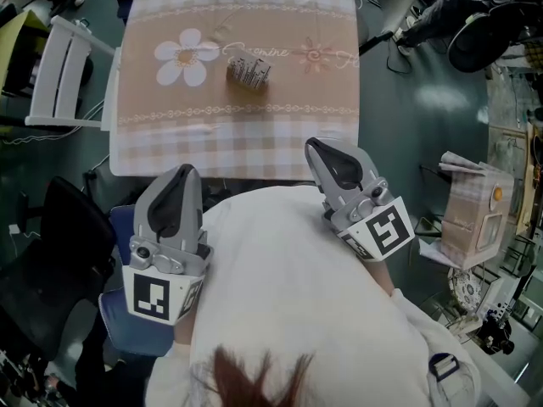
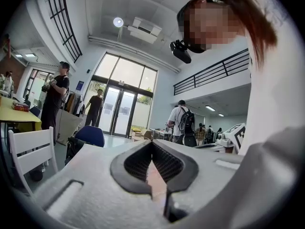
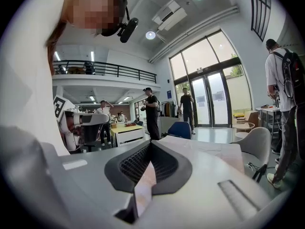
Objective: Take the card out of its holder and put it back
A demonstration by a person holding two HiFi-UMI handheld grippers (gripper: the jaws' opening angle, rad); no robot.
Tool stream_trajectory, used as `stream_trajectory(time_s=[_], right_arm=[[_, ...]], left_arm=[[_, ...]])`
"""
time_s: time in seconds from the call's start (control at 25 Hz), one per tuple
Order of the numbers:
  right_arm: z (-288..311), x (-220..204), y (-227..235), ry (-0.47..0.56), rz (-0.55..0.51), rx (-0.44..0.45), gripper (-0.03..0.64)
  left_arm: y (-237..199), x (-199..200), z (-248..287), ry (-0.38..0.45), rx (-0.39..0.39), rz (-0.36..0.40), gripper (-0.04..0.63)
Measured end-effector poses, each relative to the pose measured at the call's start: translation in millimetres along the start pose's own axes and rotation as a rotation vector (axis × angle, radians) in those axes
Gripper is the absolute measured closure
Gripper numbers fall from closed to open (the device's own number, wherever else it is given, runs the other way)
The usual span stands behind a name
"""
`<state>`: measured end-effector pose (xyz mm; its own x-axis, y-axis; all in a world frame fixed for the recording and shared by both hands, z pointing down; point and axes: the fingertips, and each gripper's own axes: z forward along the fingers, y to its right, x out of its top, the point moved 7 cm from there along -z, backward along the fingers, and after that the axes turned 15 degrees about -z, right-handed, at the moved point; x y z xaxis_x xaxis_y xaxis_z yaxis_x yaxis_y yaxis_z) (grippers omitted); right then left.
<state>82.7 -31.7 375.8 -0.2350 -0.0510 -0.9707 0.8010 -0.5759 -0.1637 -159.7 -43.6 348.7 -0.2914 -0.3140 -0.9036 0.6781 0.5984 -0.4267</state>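
I've got both grippers hanging short of the cloth-covered counter [image 1: 170,142]. Left gripper [image 1: 181,176]: fingers pressed together, nothing between them. Right gripper [image 1: 319,148]: same, fingers pressed together, empty. Card holder [image 1: 249,69] sits mid-counter beside the flower print, well apart from both grippers. Card itself is too small to make out.

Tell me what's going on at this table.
A person in a white top holds a two-jaw gripper in each hand, drawn in close to the body at the near edge of the table. The left gripper and the right gripper both have their jaws together with nothing between them. The card holder lies farther out on the flowered tablecloth, with neither gripper near it. Whether the card sits inside is too small to tell.
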Motion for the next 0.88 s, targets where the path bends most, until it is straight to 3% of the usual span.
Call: stream_trajectory(time_s=[0.88], right_arm=[[-11.2, -4.7, -5.1, 0.000, 0.009, 0.019, 0.615]], left_arm=[[13.4, -3.5, -7.0, 0.003, 0.003, 0.009, 0.595]])
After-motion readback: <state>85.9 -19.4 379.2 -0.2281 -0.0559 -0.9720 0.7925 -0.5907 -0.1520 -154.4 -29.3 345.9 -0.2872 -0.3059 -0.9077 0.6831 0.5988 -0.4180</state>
